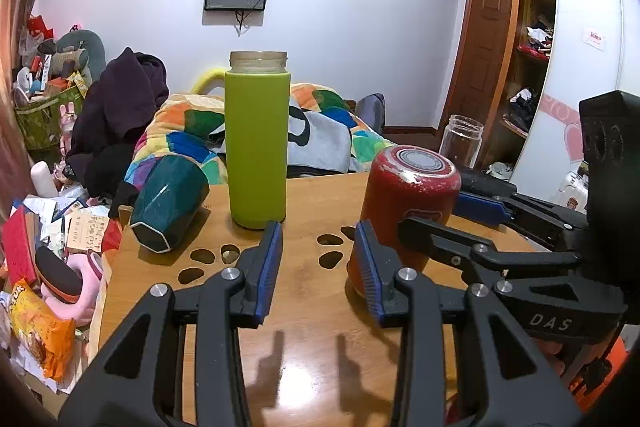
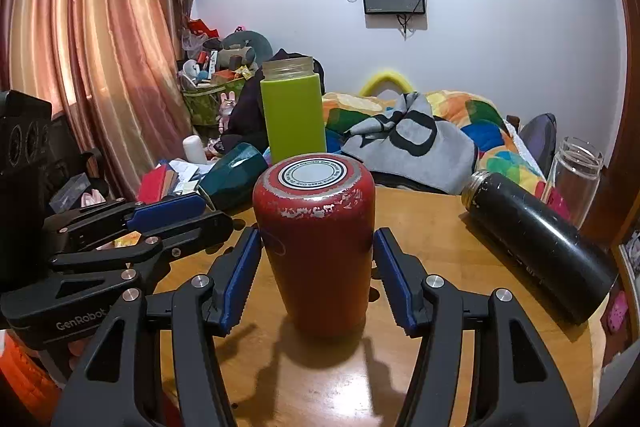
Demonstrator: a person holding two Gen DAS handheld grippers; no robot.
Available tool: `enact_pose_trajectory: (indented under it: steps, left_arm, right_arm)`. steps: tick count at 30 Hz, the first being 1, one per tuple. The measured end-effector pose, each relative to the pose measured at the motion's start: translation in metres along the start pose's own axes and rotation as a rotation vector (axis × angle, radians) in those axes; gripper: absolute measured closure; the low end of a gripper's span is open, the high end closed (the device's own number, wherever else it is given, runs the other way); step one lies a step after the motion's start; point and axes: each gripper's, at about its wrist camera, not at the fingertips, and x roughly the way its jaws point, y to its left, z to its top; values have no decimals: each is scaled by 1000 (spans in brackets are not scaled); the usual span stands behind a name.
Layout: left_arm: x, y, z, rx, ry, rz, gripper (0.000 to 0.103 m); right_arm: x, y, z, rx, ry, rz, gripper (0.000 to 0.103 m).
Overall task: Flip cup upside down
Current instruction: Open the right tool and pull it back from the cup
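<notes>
A red cup stands upside down on the wooden table, its chipped base ring facing up. It also shows in the left wrist view. My right gripper is open, with a finger on either side of the cup and a small gap at each pad. It appears in the left wrist view reaching in from the right. My left gripper is open and empty over the table, just left of the red cup. It shows in the right wrist view at the left.
A tall green bottle stands upright behind. A dark teal cup lies tipped at the table's left edge. A black bottle lies on its side at right, with a clear glass jar beyond it. Clutter and a bed surround the table.
</notes>
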Motion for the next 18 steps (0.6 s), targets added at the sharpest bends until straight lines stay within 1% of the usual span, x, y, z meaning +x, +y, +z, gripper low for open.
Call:
enact_pose_trajectory:
  steps: [2, 3, 4, 6, 9, 11, 12, 13, 14, 15, 16, 17, 18]
  left_arm:
    - [-2, -1, 2, 6, -8, 5, 65]
    - [-4, -2, 2, 9, -14, 7, 63]
    - [-7, -2, 2, 11, -22, 10, 59]
    - [-14, -4, 3, 13, -46, 18, 53]
    - [-25, -9, 7, 21, -76, 22, 52]
    - [-34, -11, 10, 23, -98, 21, 47]
    - [-39, -13, 11, 23, -111, 23, 41]
    - [-45, -16, 13, 25, -128, 29, 37]
    - [-52, -18, 14, 28, -147, 36, 35]
    - [-58, -21, 15, 32, -165, 41, 31]
    - [-64, -23, 16, 35, -182, 48, 24]
    - [-71, -26, 18, 36, -203, 55, 20]
    - [-79, -29, 19, 34, -225, 65, 11]
  right_arm:
    - [-2, 0, -1, -3, -1, 2, 48]
    - [-5, 1, -1, -7, -2, 4, 48]
    - [-7, 1, -2, -11, -5, 4, 48]
    - [-15, 3, -2, -22, -16, -1, 48]
    - [-29, 4, -2, -29, -33, -7, 48]
    - [-41, 2, 1, -24, -55, -16, 46]
    - [-46, 1, 2, -21, -65, -18, 43]
    - [-53, 0, 4, -16, -79, -22, 37]
    - [-60, -2, 6, -10, -97, -27, 34]
    - [-69, -3, 8, -5, -118, -33, 29]
    - [-75, -4, 10, -3, -132, -39, 27]
    - [-84, -4, 12, -1, -152, -47, 26]
    - [-90, -5, 14, -1, -164, -53, 22]
